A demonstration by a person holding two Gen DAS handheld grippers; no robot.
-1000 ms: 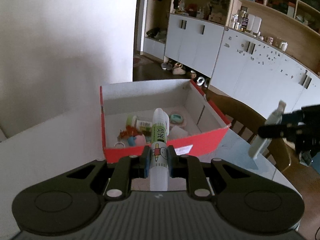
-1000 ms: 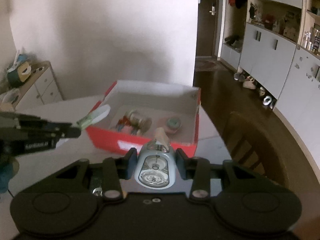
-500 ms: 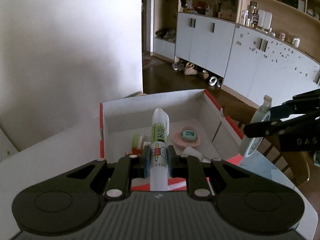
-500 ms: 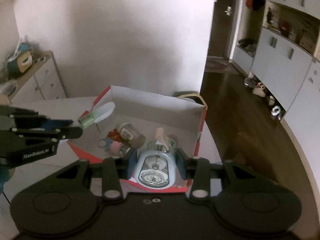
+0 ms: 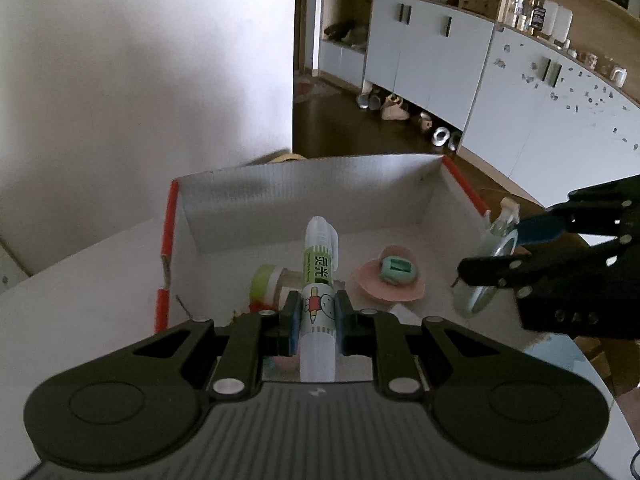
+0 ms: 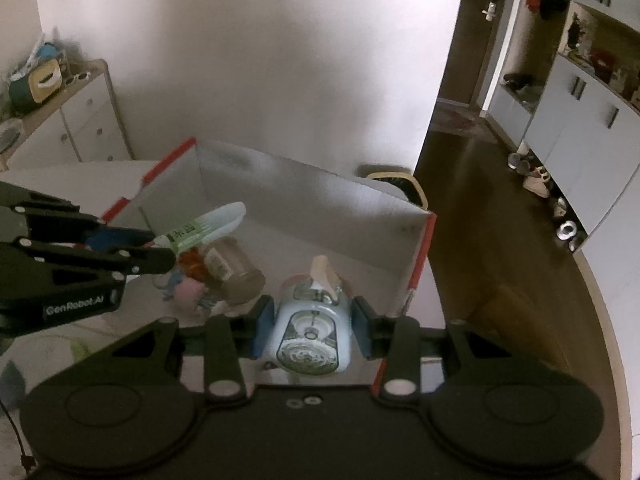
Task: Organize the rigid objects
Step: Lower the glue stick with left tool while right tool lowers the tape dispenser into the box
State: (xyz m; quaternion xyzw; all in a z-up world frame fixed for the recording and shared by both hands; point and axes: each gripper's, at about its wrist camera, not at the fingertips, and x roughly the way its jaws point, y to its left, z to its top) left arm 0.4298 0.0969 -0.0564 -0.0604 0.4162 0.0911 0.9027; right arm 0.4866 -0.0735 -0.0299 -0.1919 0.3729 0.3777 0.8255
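With both tongs loaded and poised over the open box [image 5: 304,184], I read the main hazards as a badly placed release and a brush between the two tools. The left tongs [image 5: 316,316] pinch a slim glue bottle [image 5: 318,276] about its middle, nozzle forward and slanting down over the box interior. The right tongs [image 6: 310,320] clamp a pale blue, clock-like gadget [image 6: 308,332] by its flanks, above the near right corner of the box [image 6: 320,196].

- **Collision.** In the left view the right tongs [image 5: 496,264] stand just beside the right wall; in the right view the left tongs [image 6: 160,248] reach in from the left. I judge that converging further could knock one load loose.
- **Drop onto contents.** Under the glue bottle [image 6: 208,224] lie a jar [image 6: 232,268] on its side and small toys [image 6: 188,288]; a pink dish [image 5: 386,284] with a teal piece sits to the right. Letting go from this height could make the bottle bounce or roll off them.
- **Wall strike.** The gadget hangs close to the red right edge; I judge that it may catch the rim or fall outside onto the counter [image 5: 80,300].
- **Box shift.** The box looks light, so a nudge could slide it.
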